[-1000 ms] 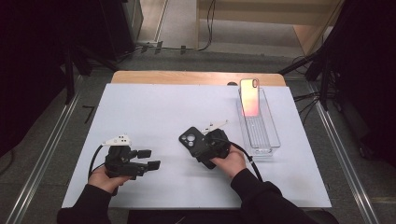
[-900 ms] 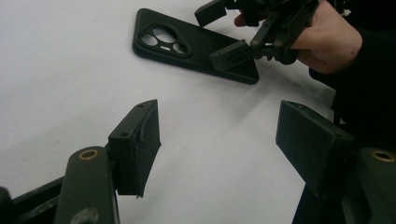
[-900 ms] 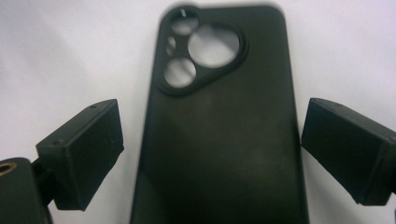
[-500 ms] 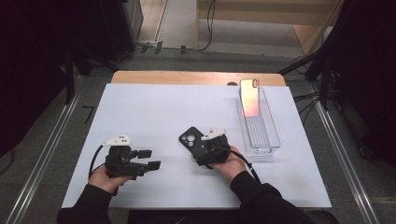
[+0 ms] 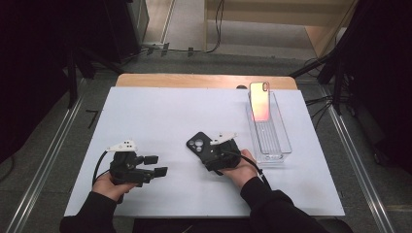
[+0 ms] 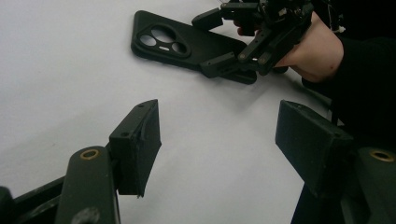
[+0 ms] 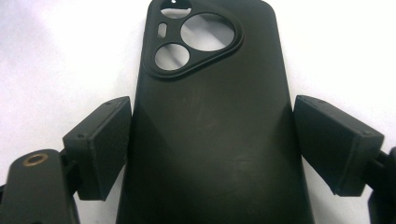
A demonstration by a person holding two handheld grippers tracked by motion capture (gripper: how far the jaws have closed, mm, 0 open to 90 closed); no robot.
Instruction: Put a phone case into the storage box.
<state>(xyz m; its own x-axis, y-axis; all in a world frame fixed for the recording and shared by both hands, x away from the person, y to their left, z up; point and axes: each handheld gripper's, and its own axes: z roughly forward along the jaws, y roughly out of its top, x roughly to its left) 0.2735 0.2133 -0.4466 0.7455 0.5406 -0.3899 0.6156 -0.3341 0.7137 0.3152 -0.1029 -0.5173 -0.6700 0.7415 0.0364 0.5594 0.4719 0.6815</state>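
Observation:
A black phone case (image 5: pixel 197 142) lies back up on the white table, its camera cut-outs toward the far side. My right gripper (image 5: pixel 206 153) straddles its near end. In the right gripper view the case (image 7: pixel 210 116) lies between the two pads, which sit right at its long edges; the jaws of this gripper (image 7: pixel 212 144) have just been closing, and I see no firm squeeze. My left gripper (image 5: pixel 156 165) rests at the front left, open and holding nothing. Its own view shows the jaws (image 6: pixel 219 140) spread over bare table, with the case (image 6: pixel 187 44) and the right gripper (image 6: pixel 210 44) beyond.
A clear plastic tray (image 5: pixel 279 145) stands at the right of the white table top (image 5: pixel 160 111), with a pink-orange phone (image 5: pixel 260 101) propped in its far end. A wooden edge (image 5: pixel 194 80) borders the far side. Cables lie on the floor beyond.
The right gripper has slid a little forward over the phone case, and its grey top plate has turned. The left gripper and the tray stay put.

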